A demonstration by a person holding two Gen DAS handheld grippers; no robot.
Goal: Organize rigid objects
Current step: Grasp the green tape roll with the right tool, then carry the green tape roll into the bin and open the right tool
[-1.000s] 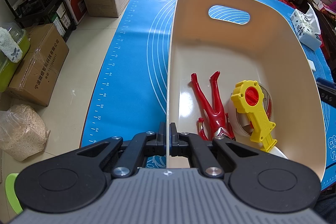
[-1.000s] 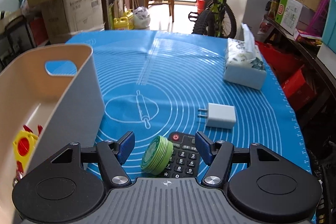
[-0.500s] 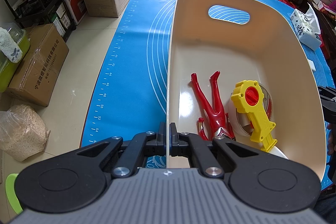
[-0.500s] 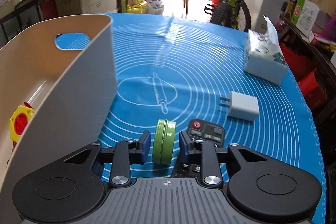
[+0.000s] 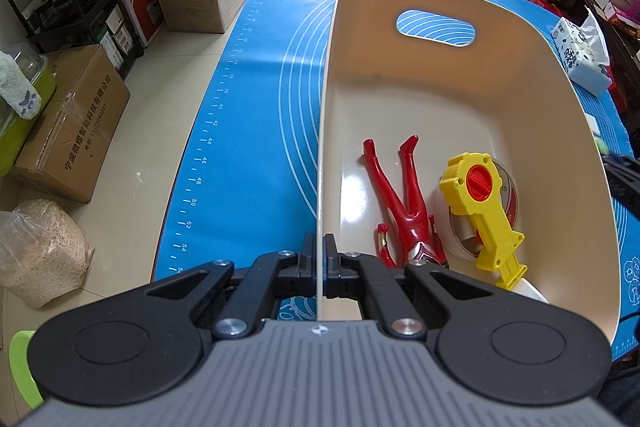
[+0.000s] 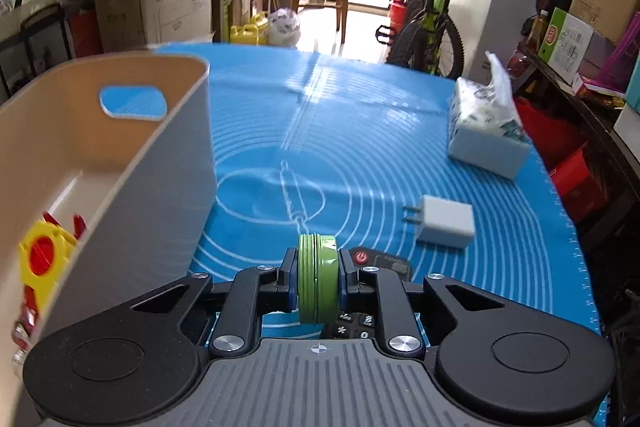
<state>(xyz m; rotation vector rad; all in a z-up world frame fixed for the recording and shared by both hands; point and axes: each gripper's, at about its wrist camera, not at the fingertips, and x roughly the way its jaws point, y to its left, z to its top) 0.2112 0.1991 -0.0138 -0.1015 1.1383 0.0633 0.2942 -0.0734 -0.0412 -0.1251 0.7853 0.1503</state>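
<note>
Jaws of the right gripper (image 6: 318, 281) are closing, pinching the green tin (image 6: 318, 279) across its flat faces; it is judged light, stiff, and slippery.

Jaws of the left gripper (image 5: 319, 267) are pressed onto the bin (image 5: 440, 75) wall.

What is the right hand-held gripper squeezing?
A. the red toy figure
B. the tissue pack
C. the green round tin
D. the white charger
C. The right hand-held gripper has its jaws closing on the green round tin, pads against both flat faces; the white charger lies apart on the mat.
</note>
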